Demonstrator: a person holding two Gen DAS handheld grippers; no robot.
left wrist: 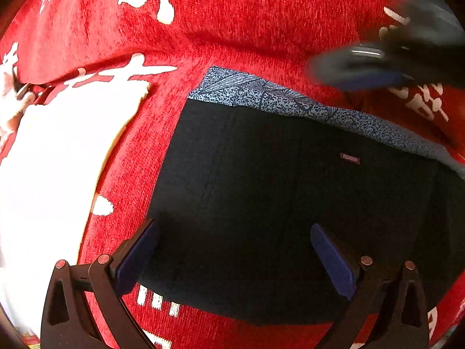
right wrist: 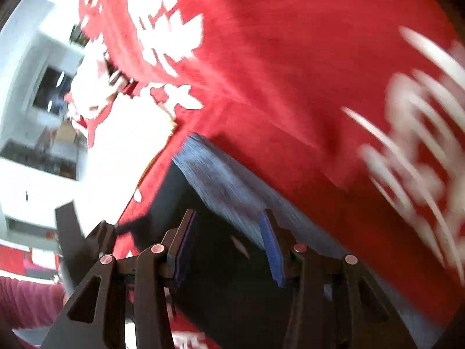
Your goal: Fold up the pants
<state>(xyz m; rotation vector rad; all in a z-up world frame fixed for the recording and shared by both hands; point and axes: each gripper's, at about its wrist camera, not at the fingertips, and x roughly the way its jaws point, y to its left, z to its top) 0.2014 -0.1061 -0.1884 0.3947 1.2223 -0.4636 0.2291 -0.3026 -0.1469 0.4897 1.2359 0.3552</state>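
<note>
Red cloth (left wrist: 247, 29) with white print covers the surface, and the pants (left wrist: 276, 203) lie on it as a dark, compact rectangle with a speckled blue band (left wrist: 261, 90) along the far edge. Left of the pants' middle, the left hand-held gripper (left wrist: 232, 258) hovers over the near edge, jaws spread wide and holding nothing. Right of the band, the right hand-held gripper (left wrist: 377, 61) is blurred; its own view shows the jaws parted and empty above the band. Folding looks nearly done. Next would likely be one last fold or smoothing, which calls for pinching an edge cleanly.
</note>
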